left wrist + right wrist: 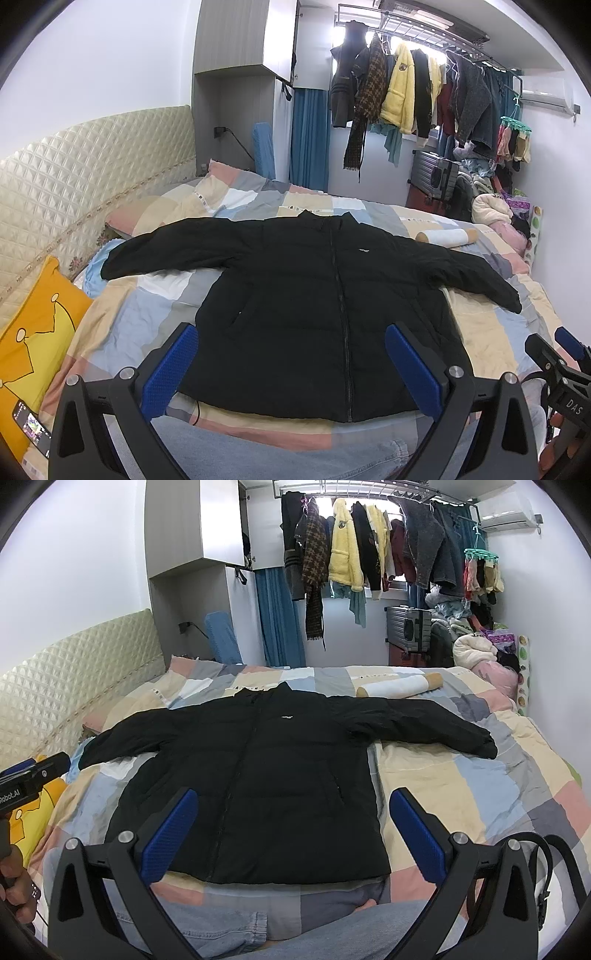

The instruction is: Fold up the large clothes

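Observation:
A large black zip-up jacket (314, 291) lies flat and face up on the bed, zipped, both sleeves spread out to the sides. It also shows in the right wrist view (258, 768). My left gripper (291, 365) is open and empty, hovering above the jacket's hem. My right gripper (293, 834) is open and empty, above the hem at the jacket's right side. The right gripper also shows at the right edge of the left wrist view (557, 354). The left gripper shows at the left edge of the right wrist view (33, 775).
The bed has a patchwork quilt (461, 775) and a quilted headboard (74, 177) at the left. A yellow pillow (40, 332) and a phone (31, 424) lie at the left. A white roll (399, 685) lies behind the jacket. Hanging clothes (369, 542) and a suitcase (408, 627) stand beyond the bed. A black belt (543, 867) lies at the right. Denim-clad legs (332, 930) are below.

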`<action>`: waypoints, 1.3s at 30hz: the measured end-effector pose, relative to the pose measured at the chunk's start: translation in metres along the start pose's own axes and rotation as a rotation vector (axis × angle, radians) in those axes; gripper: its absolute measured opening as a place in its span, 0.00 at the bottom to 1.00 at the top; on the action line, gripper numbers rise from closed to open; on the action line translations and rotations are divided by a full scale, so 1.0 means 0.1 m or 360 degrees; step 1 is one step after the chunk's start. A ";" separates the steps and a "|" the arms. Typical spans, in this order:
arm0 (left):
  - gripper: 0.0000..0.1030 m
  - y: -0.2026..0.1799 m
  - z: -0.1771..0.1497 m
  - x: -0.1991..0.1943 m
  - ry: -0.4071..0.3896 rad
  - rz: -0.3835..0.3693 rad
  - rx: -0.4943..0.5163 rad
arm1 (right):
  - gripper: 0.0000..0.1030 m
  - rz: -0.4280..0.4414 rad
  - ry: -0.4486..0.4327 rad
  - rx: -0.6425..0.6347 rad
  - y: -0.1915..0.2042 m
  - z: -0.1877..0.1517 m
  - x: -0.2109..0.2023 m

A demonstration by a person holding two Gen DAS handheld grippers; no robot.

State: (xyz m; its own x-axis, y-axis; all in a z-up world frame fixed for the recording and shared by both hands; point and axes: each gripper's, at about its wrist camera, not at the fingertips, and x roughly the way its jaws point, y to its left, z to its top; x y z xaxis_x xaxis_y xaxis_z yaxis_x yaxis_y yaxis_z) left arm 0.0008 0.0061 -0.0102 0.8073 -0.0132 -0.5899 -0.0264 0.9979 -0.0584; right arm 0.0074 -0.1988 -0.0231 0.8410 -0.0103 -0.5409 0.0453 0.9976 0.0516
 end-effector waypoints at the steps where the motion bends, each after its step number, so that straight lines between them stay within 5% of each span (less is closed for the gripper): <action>1: 0.99 0.00 0.00 0.00 0.0000 0.0001 0.0001 | 1.00 0.0005 0.0001 0.0001 0.00 0.00 0.00; 39: 0.99 -0.09 0.16 0.13 0.0021 -0.0121 0.0021 | 1.00 0.0060 -0.0008 0.0010 -0.05 0.17 0.09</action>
State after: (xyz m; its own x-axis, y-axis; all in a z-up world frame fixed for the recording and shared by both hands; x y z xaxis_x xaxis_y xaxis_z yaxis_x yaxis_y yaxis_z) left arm 0.0209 -0.0022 -0.0043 0.7987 -0.0898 -0.5950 0.0425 0.9947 -0.0931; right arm 0.0241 -0.2055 -0.0142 0.8450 0.0270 -0.5341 0.0170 0.9969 0.0771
